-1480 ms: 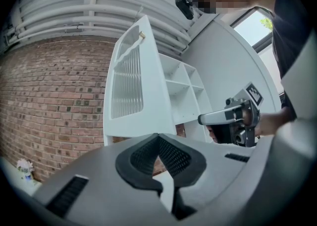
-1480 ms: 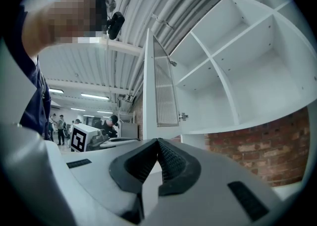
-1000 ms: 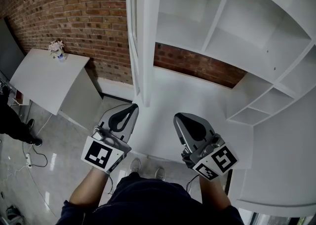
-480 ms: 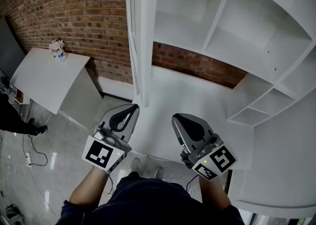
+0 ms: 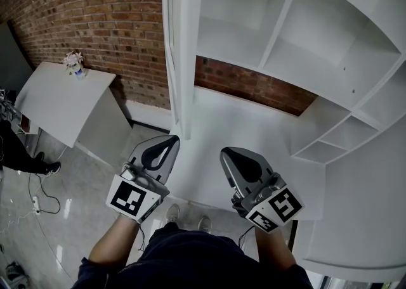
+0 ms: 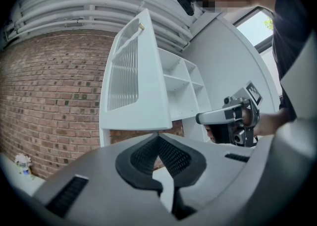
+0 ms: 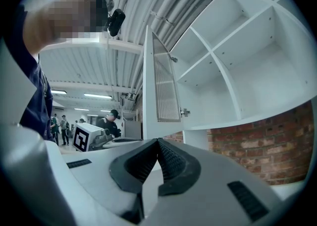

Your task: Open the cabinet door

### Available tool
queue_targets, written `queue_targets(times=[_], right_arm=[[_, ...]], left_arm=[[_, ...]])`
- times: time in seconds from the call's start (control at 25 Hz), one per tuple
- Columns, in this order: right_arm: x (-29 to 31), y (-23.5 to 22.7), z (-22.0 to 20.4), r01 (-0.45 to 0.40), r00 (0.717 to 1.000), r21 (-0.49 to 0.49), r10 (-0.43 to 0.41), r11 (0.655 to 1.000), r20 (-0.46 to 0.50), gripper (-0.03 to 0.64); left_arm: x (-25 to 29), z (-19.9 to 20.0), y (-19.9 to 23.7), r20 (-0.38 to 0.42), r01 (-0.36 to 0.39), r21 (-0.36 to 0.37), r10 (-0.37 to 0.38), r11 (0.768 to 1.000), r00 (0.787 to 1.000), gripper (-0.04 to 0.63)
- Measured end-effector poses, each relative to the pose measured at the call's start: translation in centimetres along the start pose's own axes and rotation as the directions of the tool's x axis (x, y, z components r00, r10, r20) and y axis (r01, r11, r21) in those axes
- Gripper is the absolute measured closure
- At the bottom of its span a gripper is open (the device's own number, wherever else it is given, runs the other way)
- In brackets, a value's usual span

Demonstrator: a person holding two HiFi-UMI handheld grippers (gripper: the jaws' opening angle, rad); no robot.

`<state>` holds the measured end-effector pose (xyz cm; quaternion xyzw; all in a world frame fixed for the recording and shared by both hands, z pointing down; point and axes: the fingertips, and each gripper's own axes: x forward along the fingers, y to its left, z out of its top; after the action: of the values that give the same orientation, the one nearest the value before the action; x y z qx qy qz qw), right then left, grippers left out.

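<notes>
In both gripper views only, ribbed door panel (image 6: 121, 79)

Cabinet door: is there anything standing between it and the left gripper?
Nothing visible does. The cabinet door stands swung open, ahead of and above the left gripper, with only open air between them. That gripper's jaws are together and hold nothing. The right gripper is off to the side, out of that path.
</notes>
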<state>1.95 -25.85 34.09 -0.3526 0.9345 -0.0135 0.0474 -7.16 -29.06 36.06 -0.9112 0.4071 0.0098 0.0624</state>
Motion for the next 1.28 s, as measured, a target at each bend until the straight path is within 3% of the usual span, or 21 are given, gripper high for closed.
queue_targets(times=[1.28], right_arm=[[0.37,0.06,0.02,-0.003,1.0,-0.012,0.003,1.0,0.008,0.592]], left_arm=[[0.2,-0.51,0.26,0.001,0.003,-0.003,-0.003,1.0,1.0,0.589]])
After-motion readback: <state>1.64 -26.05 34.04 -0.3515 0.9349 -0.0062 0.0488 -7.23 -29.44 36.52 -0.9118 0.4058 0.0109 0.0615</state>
